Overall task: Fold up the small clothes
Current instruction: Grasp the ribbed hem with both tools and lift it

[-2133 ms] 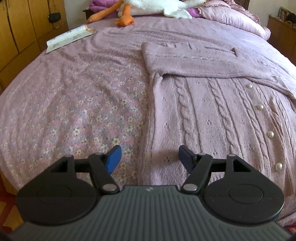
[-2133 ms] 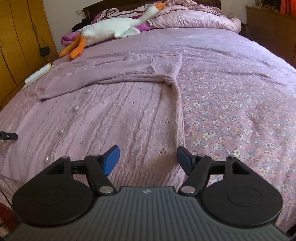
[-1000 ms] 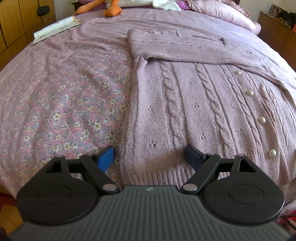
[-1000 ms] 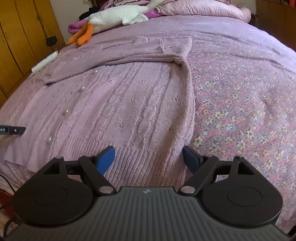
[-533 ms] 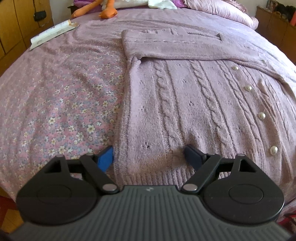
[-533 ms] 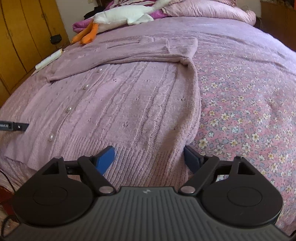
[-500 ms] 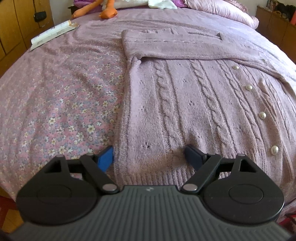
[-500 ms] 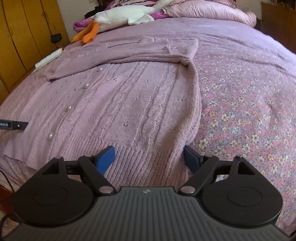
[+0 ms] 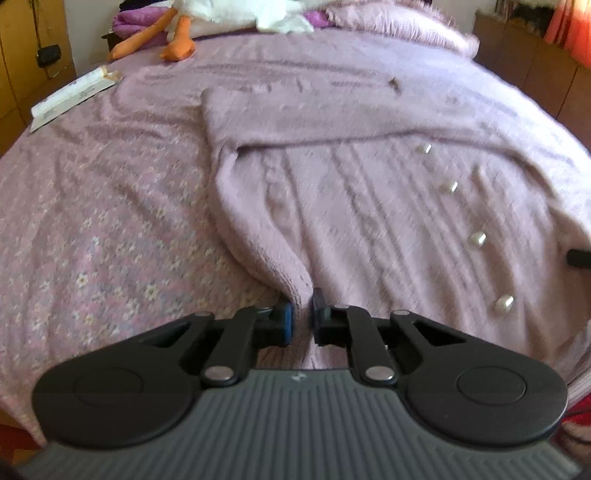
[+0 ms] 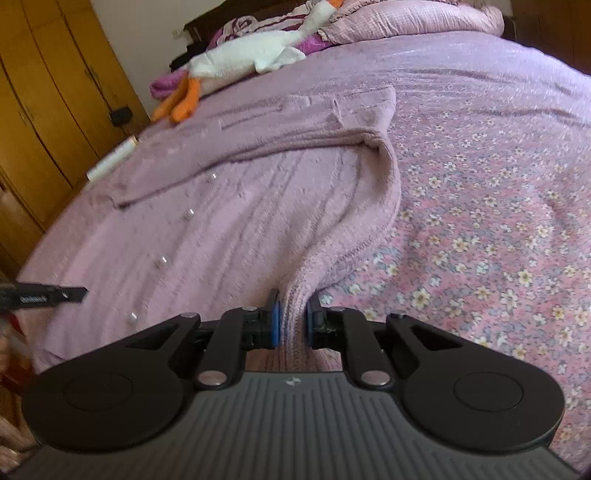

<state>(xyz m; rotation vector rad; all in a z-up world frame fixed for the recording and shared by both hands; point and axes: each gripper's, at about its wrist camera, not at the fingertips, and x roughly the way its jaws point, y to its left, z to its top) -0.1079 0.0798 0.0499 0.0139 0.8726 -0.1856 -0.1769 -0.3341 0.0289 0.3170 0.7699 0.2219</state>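
Note:
A pink cable-knit cardigan [image 9: 369, 206] with pearl buttons [image 9: 477, 238] lies flat on the bed, sleeves folded across its top. In the left wrist view my left gripper [image 9: 303, 314] is closing its jaws on the hem's left corner, and the knit bunches up between the pads. My right gripper [image 10: 293, 314] is closing on the hem's right corner of the cardigan [image 10: 240, 221], with a ridge of fabric pinched between its blue pads. The left gripper's tip [image 10: 44, 295] shows at the left edge of the right wrist view.
The bed has a pink flowered bedspread [image 10: 498, 221]. A white plush goose with orange feet [image 10: 251, 55] and pillows [image 10: 406, 18] lie at the head. A white booklet [image 9: 74, 98] rests near the left edge. Yellow wardrobe doors [image 10: 48, 92] stand at left, a wooden cabinet [image 9: 535, 48] at right.
Both grippers went from wide open over the hem to closed on its corners. The fabric at each corner is now gathered into a raised ridge.

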